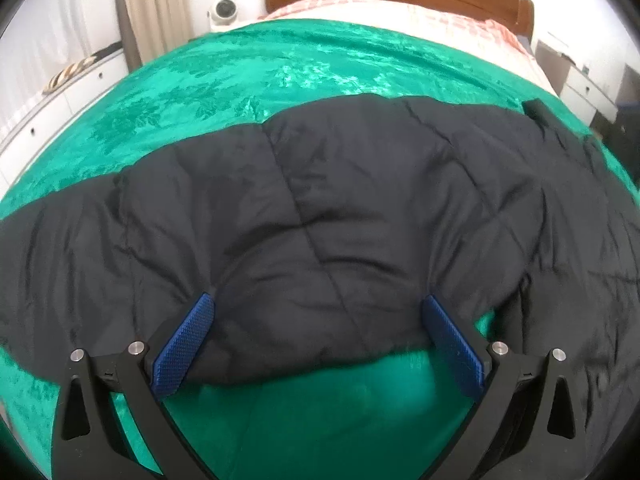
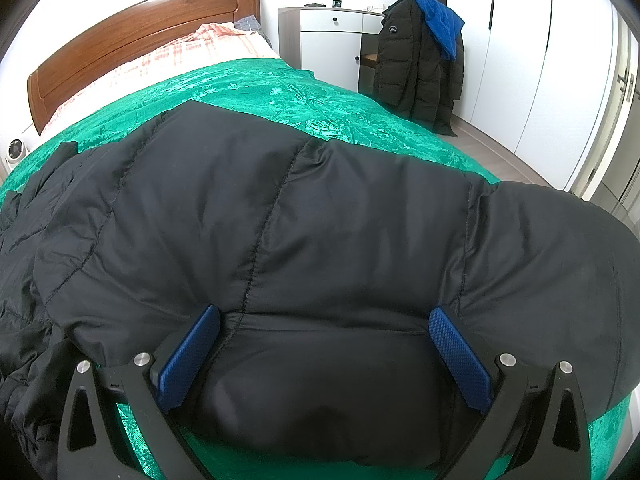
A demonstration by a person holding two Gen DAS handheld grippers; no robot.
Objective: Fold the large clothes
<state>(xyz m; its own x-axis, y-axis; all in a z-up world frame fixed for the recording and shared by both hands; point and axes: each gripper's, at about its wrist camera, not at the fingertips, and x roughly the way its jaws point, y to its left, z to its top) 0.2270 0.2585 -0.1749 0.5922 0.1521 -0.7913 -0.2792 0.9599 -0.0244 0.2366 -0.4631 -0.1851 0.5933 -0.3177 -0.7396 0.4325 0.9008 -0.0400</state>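
A large black quilted puffer jacket [image 1: 320, 208] lies spread across the green bedspread [image 1: 240, 76]; it also fills the right wrist view [image 2: 320, 220]. My left gripper [image 1: 318, 304] is open, its blue pads [image 1: 188, 340] on either side of the jacket's near edge. My right gripper [image 2: 328, 316] is open too, its blue pads [image 2: 460, 356] on either side of a puffy part of the jacket near the bed's front edge. Neither grips the fabric.
The wooden headboard [image 2: 140, 28] and pink checked pillows [image 2: 180, 52] are at the far end. A white dresser [image 2: 332, 40] and a chair hung with a dark coat and blue hoodie [image 2: 424, 56] stand right of the bed. White wardrobes [image 2: 560, 60] line the right wall.
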